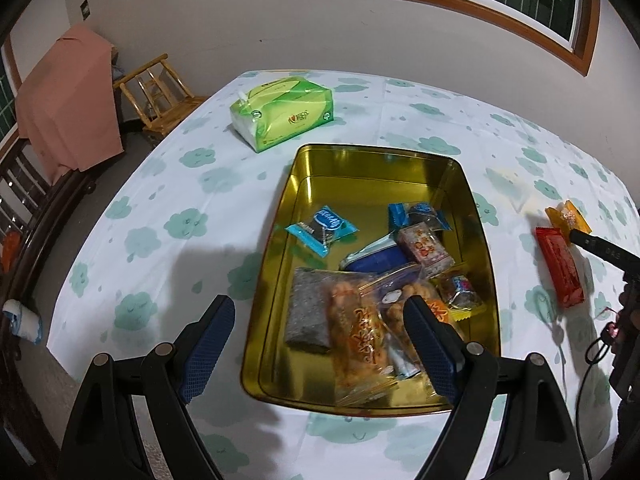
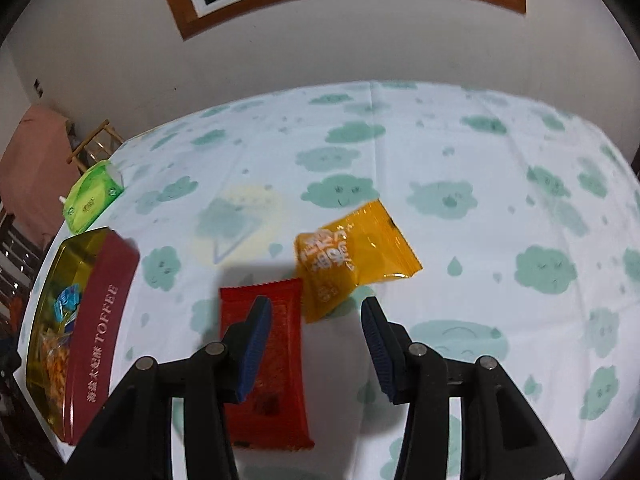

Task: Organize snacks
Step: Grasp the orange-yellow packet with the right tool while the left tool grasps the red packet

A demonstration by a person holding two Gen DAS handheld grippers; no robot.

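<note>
Right tool (image 2: 316, 344) spread, nothing pinched: red packet (image 2: 266, 364) lies under its left finger, orange packet (image 2: 352, 256) just above centre frame on the worktop (image 2: 480, 160). Left tool (image 1: 320, 344) spread, empty, over the gold tin (image 1: 276, 264) at lower centre.

The left claw (image 1: 320, 344) points steeply downward with its two blue-padded fingers (image 1: 212, 344) spread wide and nothing between the pads. The right claw (image 2: 316, 344) also tilts downward, its fingers (image 2: 254, 350) parted to a moderate gap and pressing on nothing. In the left wrist view the right claw's dark finger reaches in from the right edge, off to the right of the left claw, with part of a hand (image 1: 628, 312) behind it.
</note>
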